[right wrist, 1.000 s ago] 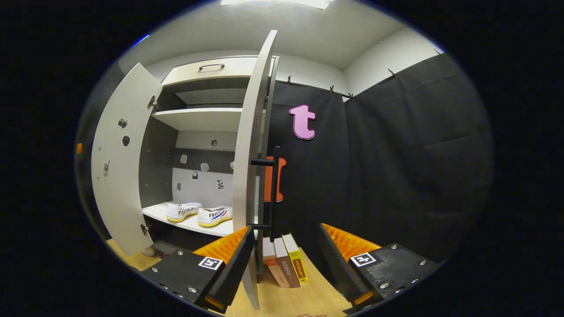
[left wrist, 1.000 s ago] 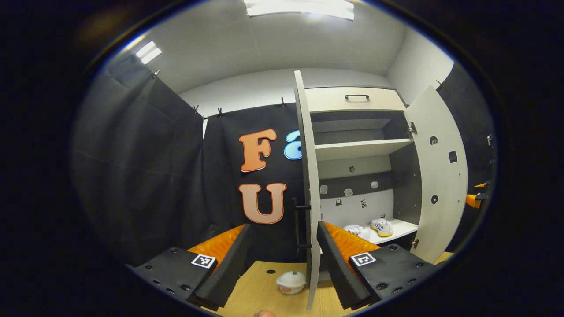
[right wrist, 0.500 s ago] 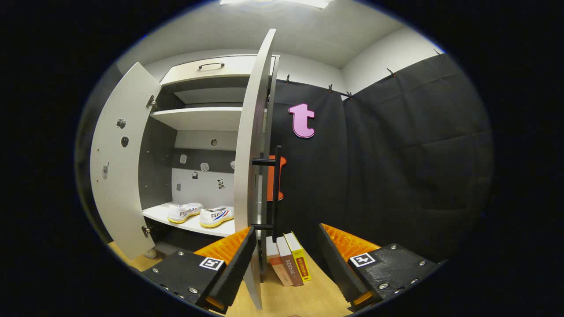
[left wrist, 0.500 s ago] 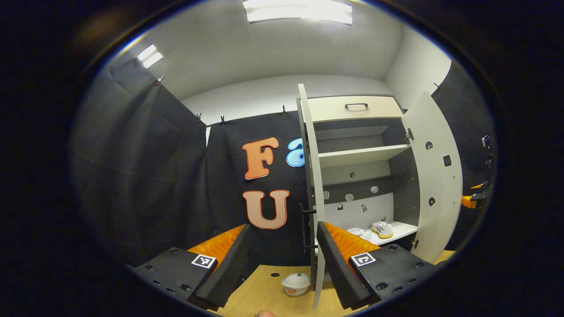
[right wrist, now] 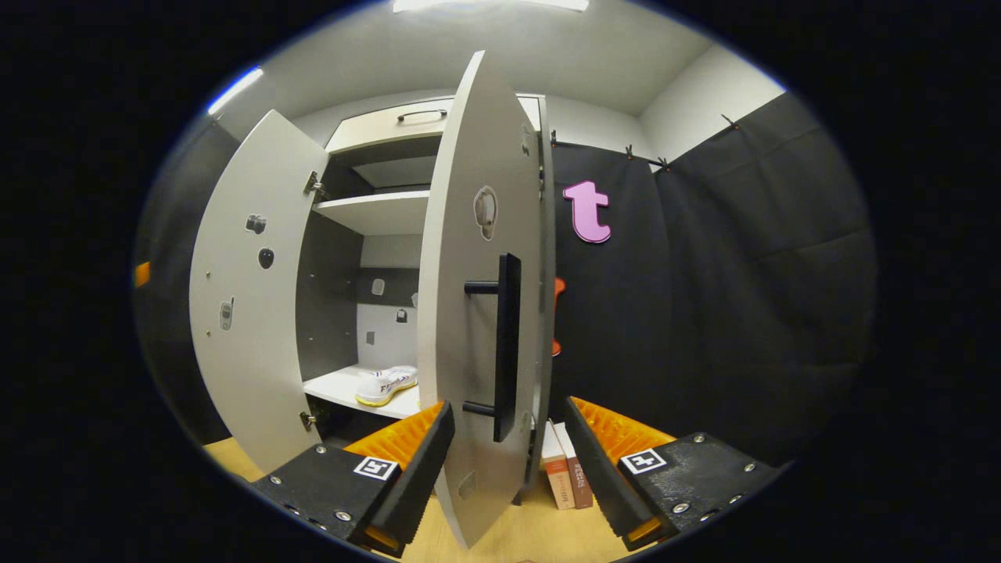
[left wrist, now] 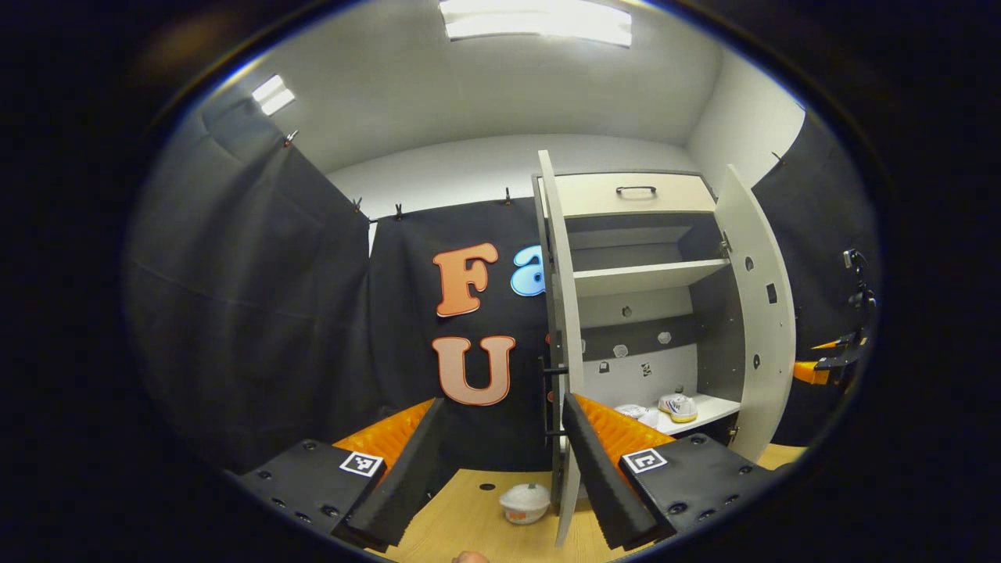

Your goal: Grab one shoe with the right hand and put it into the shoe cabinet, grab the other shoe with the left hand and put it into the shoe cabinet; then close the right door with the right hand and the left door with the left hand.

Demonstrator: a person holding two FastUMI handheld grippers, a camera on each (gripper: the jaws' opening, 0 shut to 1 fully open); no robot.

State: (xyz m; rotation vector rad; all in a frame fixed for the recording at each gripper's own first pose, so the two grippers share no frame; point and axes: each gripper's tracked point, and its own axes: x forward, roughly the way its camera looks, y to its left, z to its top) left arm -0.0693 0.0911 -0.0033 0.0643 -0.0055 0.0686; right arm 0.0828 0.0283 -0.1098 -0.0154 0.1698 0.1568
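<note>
The pale shoe cabinet (left wrist: 626, 195) stands with both doors ajar. Two white shoes (left wrist: 679, 407) lie side by side on its bottom shelf; one shoe (right wrist: 387, 385) shows past the right door. In the right gripper view the right door (right wrist: 469, 313) is swung partway in. Its black handle (right wrist: 507, 344) hangs just above and between the fingers of my open right gripper (right wrist: 508, 404). In the left gripper view my left gripper (left wrist: 501, 403) is open, just left of the edge-on left door (left wrist: 557, 297), holding nothing. The right door (left wrist: 755, 313) angles inward there.
A small white bowl (left wrist: 524, 502) sits on the wooden floor near the left door's foot. Books (right wrist: 567, 473) stand against the wall right of the cabinet. A drawer with a dark handle (left wrist: 635, 189) tops the cabinet. Black cloth walls close both sides.
The right door has swung inward, now showing its outer face and handle to the right gripper. It hides one shoe. The left gripper has barely shifted beside the left door.
</note>
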